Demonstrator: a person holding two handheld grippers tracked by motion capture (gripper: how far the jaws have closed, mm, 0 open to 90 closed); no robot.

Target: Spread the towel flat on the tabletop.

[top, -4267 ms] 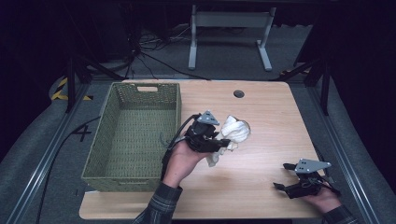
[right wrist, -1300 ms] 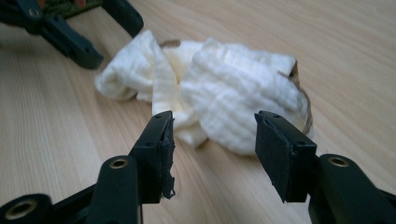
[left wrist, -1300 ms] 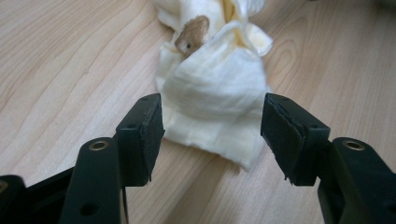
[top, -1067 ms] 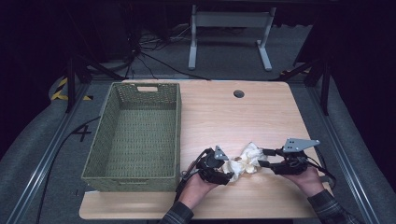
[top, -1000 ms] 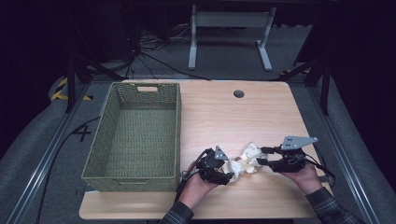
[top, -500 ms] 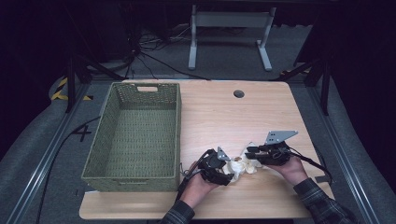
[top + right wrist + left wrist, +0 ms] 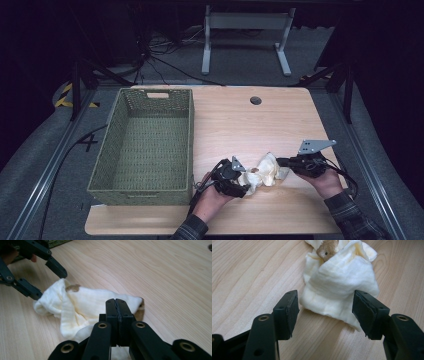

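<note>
My right tool [image 7: 117, 302] has just been closing and its jaws now meet pad to pad; whether a fold of the crumpled cream-white cloth with a brown stain [image 7: 82, 307] is pinched between them I cannot tell, since the cloth's near edge passes beneath and around the tips. My left tool [image 7: 325, 306] stands with its jaws apart, one on either side of the cloth's near end; the left pad [image 7: 293, 307] is clear of the fabric, and the right pad sits just beside or against it.

In the high view the cloth [image 7: 262, 172] lies bunched on the light wooden worktop [image 7: 240, 125] between my left tool [image 7: 235, 177] and my right tool [image 7: 287, 162], near the front edge.

The woven green rectangular basket [image 7: 145, 145] stands just to the left of my left hand, its long side parallel to the worktop's left edge. Bare wood stretches behind the cloth as far as the small round dark hole [image 7: 256, 100] near the far edge.
</note>
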